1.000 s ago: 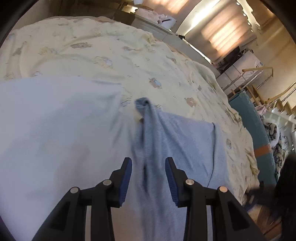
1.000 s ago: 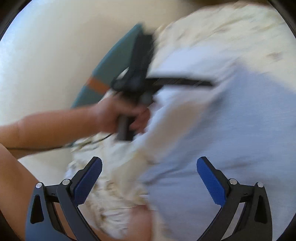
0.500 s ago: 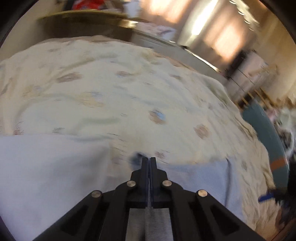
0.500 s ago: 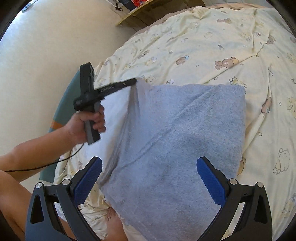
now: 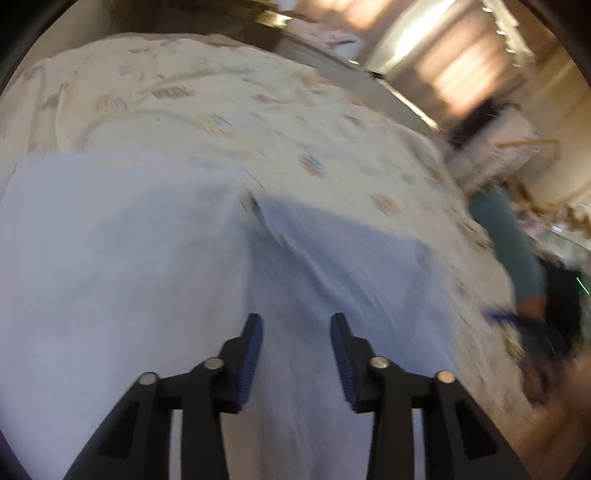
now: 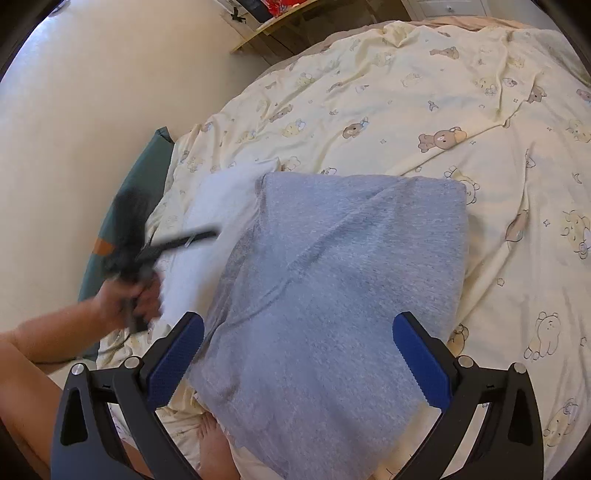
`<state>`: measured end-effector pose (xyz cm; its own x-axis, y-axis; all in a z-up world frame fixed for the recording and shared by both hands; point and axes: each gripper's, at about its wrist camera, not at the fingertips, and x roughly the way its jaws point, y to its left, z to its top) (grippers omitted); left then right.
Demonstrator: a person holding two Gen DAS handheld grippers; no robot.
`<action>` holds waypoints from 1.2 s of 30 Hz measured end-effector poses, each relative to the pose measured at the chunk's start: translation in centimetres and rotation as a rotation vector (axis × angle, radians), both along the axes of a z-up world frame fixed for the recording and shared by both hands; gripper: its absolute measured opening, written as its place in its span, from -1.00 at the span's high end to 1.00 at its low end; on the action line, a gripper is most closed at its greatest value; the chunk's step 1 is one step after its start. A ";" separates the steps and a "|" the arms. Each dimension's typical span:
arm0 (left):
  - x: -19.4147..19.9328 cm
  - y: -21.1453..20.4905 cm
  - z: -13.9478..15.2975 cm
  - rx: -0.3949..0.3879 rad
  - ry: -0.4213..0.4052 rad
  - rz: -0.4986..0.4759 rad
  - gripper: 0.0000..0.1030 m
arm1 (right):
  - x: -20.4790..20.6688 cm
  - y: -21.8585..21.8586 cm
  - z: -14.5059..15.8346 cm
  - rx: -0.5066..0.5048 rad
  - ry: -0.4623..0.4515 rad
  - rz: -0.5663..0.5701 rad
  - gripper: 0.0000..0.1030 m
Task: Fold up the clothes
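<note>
A blue-grey garment lies folded on the bed, partly over a white cloth. My right gripper hovers above its near part, wide open, nothing between the fingers. In the same view my left gripper shows as a blurred black shape over the white cloth, held by a hand. In the blurred left wrist view the left gripper is open above the blue-grey garment, with the white cloth to its left. It holds nothing.
A pale yellow sheet with bear prints covers the bed. A teal pad lines the bed's left side against a cream wall. A wooden shelf stands behind. A drying rack is at far right. The person's leg is at lower left.
Half a second ago the left gripper was shut on the garment's edge; now it is open and has drawn back left. The blue-grey garment lies flatter. The right gripper stays open.
</note>
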<state>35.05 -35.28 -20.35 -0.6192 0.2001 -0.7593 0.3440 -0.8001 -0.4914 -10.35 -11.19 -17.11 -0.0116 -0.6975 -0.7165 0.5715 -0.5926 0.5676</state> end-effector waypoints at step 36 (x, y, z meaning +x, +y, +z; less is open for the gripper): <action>15.3 5.4 -2.9 0.145 -0.146 0.077 0.87 | 13.5 1.4 -7.0 0.511 0.096 0.363 -0.03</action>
<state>50.39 -29.86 -23.25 -0.5222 0.2704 -0.8088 0.4773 -0.6933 -0.5399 3.11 -9.75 -24.07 0.0804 -0.2392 -0.9676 0.8213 -0.5342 0.2003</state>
